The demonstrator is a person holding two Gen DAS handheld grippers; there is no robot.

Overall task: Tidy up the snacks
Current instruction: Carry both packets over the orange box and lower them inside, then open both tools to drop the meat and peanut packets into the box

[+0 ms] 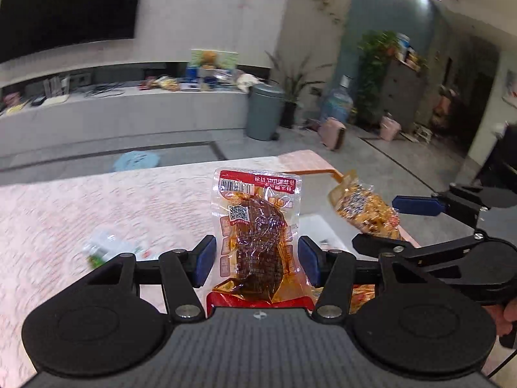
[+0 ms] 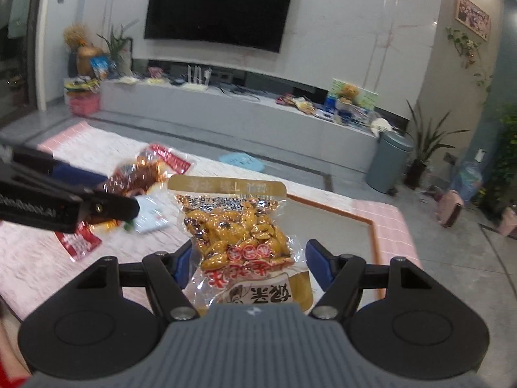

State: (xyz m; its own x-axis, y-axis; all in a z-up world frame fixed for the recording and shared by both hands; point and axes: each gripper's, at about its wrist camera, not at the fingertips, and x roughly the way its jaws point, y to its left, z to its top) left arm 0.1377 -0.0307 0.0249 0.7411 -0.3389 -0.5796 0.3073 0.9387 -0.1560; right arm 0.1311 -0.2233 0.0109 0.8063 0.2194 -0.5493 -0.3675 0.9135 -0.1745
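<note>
Gripping a dark meat packet in the left gripper and a yellow snack packet in the right gripper, both upright at frame centre, tray lying just beyond, mid-right.

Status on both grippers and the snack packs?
Left gripper holds red meat pack. Right gripper holds yellow pack. Both lifted over table. Nothing blocking.

A red-labelled snack pouch stands clamped between the jaws; beyond them lies the pink-patterned table; a yellow snack bag hangs right.
</note>
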